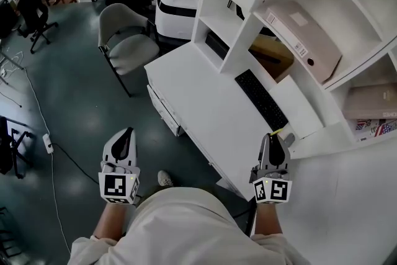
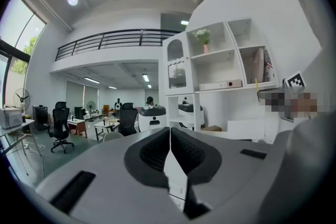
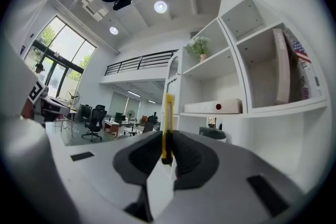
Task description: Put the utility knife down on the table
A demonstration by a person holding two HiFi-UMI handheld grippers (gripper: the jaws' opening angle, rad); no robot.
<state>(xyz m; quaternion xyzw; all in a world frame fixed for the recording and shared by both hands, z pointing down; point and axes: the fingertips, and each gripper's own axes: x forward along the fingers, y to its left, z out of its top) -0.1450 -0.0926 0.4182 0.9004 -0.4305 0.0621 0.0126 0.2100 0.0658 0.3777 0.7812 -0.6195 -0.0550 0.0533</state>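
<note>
**Yellow utility knife [image 3: 167,123] pinched upright, not yet on the white desk [image 1: 205,96]**

Held by the right tongs [image 3: 168,152], the slim plastic knife is clamped low on its body. Most of it stands up clear of the pads, where the person can watch it. From the head view its yellow tip shows over the desk's near end, just beside the near end of the flat black keyboard [image 1: 260,99], and it looks raised above the desk top.

The left tongs [image 1: 128,131] hang off the desk's left side over the dark floor, jaws pressed together with nothing between them. By my reading they are a spare tool kept out of the way.

The bare stretch of desk left of the keyboard looks the likeliest landing spot. Let go upright, the knife would probably topple, so it likely needs tilting flat and lowering onto the desk before the grip loosens
</note>
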